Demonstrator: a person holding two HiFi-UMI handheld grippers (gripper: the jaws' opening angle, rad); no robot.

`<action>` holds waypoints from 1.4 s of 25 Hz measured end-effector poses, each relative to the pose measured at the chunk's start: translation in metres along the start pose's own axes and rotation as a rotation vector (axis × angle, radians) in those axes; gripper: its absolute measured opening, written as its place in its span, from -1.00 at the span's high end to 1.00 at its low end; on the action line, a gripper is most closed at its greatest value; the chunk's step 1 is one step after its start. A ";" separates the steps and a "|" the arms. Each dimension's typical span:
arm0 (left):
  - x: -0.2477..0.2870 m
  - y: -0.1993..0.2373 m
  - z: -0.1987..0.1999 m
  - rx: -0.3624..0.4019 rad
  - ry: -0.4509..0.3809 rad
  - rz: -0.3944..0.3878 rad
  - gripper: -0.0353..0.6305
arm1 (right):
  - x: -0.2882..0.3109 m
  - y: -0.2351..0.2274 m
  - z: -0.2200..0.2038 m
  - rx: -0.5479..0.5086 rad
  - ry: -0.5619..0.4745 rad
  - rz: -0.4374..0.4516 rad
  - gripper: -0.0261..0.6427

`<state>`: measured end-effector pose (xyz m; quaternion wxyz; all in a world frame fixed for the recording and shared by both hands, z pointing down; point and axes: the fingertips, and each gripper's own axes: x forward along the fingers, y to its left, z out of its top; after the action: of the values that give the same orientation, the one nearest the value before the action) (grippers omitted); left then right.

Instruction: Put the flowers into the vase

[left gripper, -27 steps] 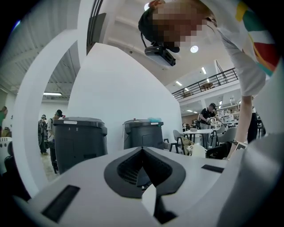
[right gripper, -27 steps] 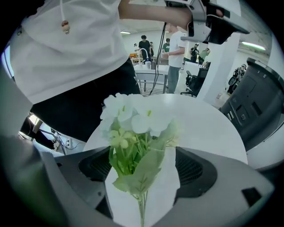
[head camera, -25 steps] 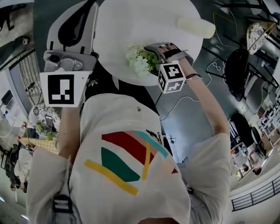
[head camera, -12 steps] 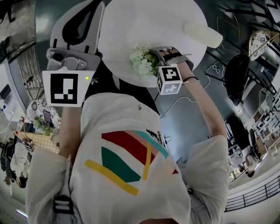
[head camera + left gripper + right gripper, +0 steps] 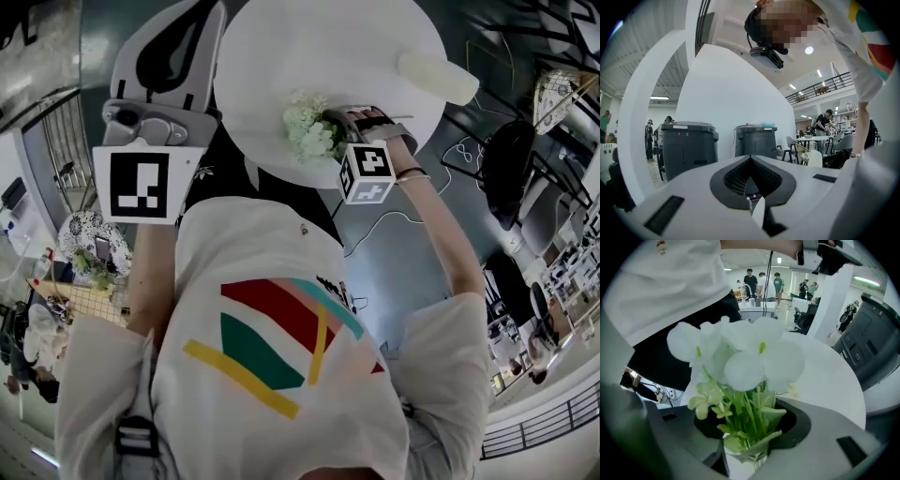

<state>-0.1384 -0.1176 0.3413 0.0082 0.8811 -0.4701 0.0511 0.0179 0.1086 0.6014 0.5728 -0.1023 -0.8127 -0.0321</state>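
Observation:
A bunch of white and pale-green artificial flowers (image 5: 307,131) lies near the front edge of the round white table (image 5: 309,47). My right gripper (image 5: 330,127) points steeply down at them. In the right gripper view its jaws are closing, with the green stems and leaves of the flowers (image 5: 740,352) pinched between them at my right gripper (image 5: 745,448). The cream vase (image 5: 436,75) lies on its side at the table's far right rim. My left gripper (image 5: 183,37) is held up at the left, away from the table, jaws together and empty, as my left gripper (image 5: 751,161) shows.
A black chair (image 5: 511,150) stands right of the table, with a cable (image 5: 375,225) on the dark floor. The left gripper view faces a white wall and two grey bins (image 5: 689,145). People stand in the distance.
The right gripper stays on the flowers at the table's front edge, barely shifted. The left gripper has hardly moved.

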 end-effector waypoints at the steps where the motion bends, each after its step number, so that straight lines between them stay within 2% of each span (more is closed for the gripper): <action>1: 0.000 0.000 0.002 0.003 -0.004 0.000 0.89 | -0.003 -0.002 0.002 0.021 -0.018 -0.017 0.22; 5: -0.005 0.006 0.016 0.026 -0.019 0.003 0.89 | -0.015 -0.022 0.019 0.142 -0.105 -0.110 0.24; 11: -0.003 0.015 0.051 0.082 -0.078 -0.001 0.89 | -0.053 -0.066 0.054 0.336 -0.282 -0.305 0.24; 15: 0.005 0.015 0.084 0.080 -0.142 0.000 0.89 | -0.100 -0.094 0.089 0.429 -0.457 -0.427 0.24; 19: 0.019 0.003 0.109 0.118 -0.187 -0.025 0.89 | -0.163 -0.129 0.111 0.549 -0.682 -0.607 0.24; 21: 0.024 -0.003 0.117 0.110 -0.194 -0.051 0.89 | -0.196 -0.139 0.117 0.615 -0.800 -0.694 0.24; 27: 0.037 -0.020 0.142 0.096 -0.235 -0.138 0.89 | -0.289 -0.151 0.105 0.792 -1.059 -0.940 0.24; 32: 0.064 -0.054 0.165 0.096 -0.287 -0.269 0.89 | -0.360 -0.135 0.074 0.866 -1.170 -1.184 0.24; 35: 0.074 -0.075 0.170 0.079 -0.295 -0.321 0.89 | -0.394 -0.119 0.055 0.903 -1.232 -1.289 0.24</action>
<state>-0.0213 -0.1476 0.1822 -0.0871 0.9422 -0.3174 -0.0619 0.0705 -0.0495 0.2209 -0.0898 0.5865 -0.8042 0.0338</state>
